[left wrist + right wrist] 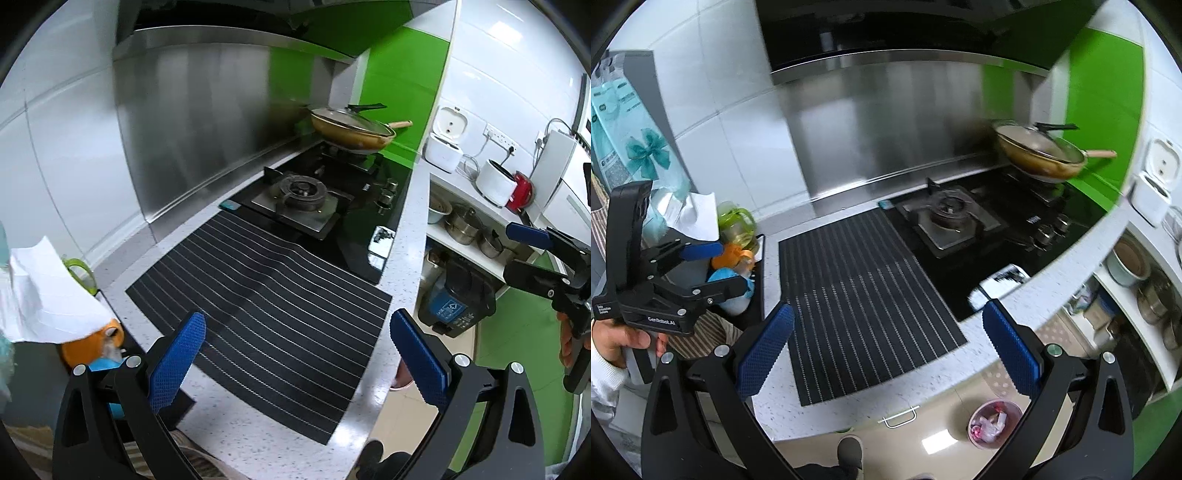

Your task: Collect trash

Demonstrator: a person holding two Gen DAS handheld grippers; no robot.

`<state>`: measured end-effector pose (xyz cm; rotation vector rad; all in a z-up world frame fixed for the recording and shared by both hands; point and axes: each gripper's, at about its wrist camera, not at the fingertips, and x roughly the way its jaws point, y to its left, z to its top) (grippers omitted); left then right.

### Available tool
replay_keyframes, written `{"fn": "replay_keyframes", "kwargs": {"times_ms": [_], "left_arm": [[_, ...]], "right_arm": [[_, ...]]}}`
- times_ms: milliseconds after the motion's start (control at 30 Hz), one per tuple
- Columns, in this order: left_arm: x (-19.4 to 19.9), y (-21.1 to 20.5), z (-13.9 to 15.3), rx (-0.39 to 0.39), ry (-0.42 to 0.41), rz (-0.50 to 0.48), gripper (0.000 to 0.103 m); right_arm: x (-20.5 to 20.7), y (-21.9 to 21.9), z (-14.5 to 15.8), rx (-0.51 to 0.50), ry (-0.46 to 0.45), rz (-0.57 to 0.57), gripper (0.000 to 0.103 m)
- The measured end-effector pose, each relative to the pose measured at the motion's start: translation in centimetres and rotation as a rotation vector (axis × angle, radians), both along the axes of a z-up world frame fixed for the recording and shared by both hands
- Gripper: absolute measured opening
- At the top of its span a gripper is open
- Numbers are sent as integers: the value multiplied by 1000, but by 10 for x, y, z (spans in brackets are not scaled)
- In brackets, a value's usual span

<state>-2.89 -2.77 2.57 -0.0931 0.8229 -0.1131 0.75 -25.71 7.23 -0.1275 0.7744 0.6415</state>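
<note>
My left gripper [301,356] is open and empty above a black striped mat [266,306] on the speckled white counter; it also shows at the left of the right wrist view [716,267]. My right gripper [886,349] is open and empty above the counter's front edge; it also shows at the right of the left wrist view [532,254]. A black-and-white wrapper [999,286] lies on the black stove glass near the counter edge, seen too in the left wrist view [380,245]. A small pink trash bin [993,422] with scraps stands on the floor below. A black bin [460,299] stands under the shelf.
A gas stove [951,218] with a lidded pan [1039,151] fills the back right. Green and orange cups [737,236], a white paper [44,291] and a teal bag [635,144] crowd the left. Pots [461,225] and appliances [443,144] sit on shelves at right.
</note>
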Motion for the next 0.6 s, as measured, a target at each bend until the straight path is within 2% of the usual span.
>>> {"fn": "replay_keyframes", "kwargs": {"times_ms": [400, 600], "left_arm": [[6, 15, 7, 12, -2, 109, 96], [12, 12, 4, -22, 3, 122, 96]], "right_arm": [[30, 34, -12, -13, 46, 186, 100], [46, 40, -19, -23, 63, 278, 100]]}}
